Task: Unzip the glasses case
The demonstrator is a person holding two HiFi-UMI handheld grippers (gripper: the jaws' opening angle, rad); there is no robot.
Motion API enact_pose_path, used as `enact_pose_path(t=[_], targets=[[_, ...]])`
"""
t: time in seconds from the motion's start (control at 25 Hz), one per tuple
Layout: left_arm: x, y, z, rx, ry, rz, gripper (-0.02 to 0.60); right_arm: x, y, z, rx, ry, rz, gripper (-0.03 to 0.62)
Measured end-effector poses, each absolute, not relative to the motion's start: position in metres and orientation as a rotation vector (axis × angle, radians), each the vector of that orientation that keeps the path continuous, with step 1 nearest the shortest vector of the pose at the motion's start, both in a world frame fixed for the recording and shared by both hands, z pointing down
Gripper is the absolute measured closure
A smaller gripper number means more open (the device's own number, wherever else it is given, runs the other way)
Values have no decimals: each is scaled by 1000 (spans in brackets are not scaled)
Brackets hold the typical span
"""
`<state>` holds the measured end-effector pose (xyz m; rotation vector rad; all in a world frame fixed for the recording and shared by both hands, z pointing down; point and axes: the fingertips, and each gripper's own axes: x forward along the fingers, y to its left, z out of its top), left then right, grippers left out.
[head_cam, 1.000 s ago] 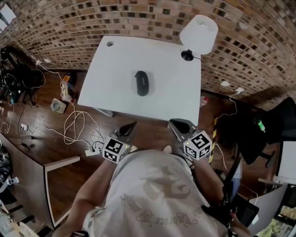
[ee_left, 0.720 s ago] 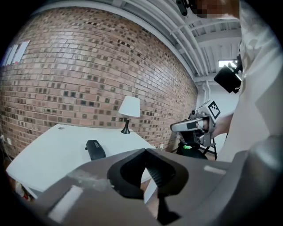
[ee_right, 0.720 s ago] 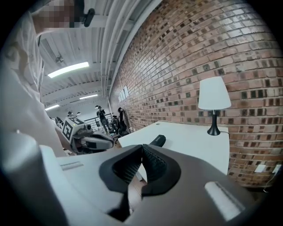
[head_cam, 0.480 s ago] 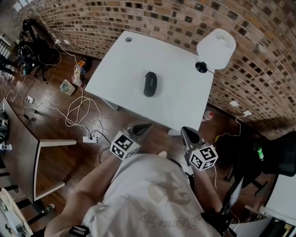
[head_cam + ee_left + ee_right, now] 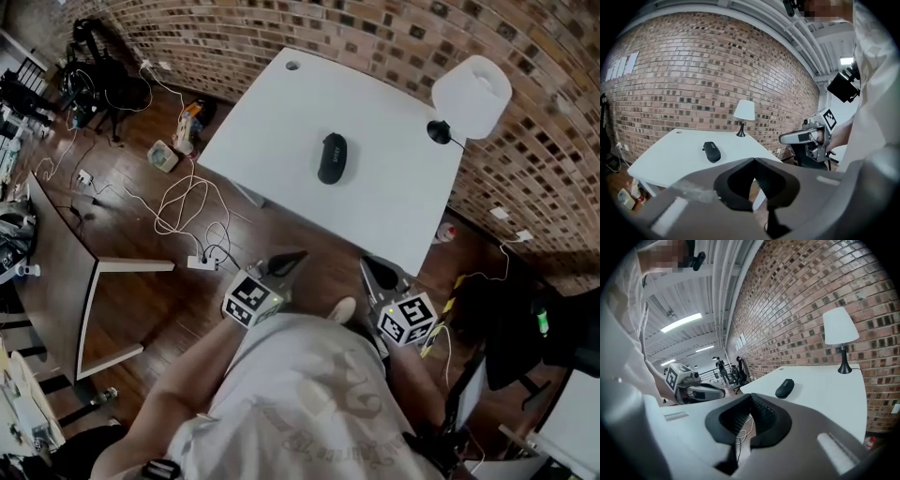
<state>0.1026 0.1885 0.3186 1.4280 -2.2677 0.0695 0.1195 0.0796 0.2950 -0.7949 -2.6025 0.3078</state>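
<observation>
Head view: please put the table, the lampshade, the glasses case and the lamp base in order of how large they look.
1. table
2. lampshade; it stands higher, nearer the camera, which may enlarge it
3. case
4. lamp base

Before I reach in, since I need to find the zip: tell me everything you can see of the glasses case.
The glasses case is a dark, oblong pod with rounded ends and a smooth, hard-looking shell. It lies flat and looks closed, near the middle of the white table, with nothing else touching it. The zip is too small to make out.
</observation>
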Motion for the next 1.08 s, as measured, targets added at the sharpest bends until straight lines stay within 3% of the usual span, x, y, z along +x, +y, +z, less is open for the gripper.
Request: enact_pose_path(t=[1.08], targets=[[81,202,298,1500,-2304,0,577,112,106,273,-787,-2628,245,588]])
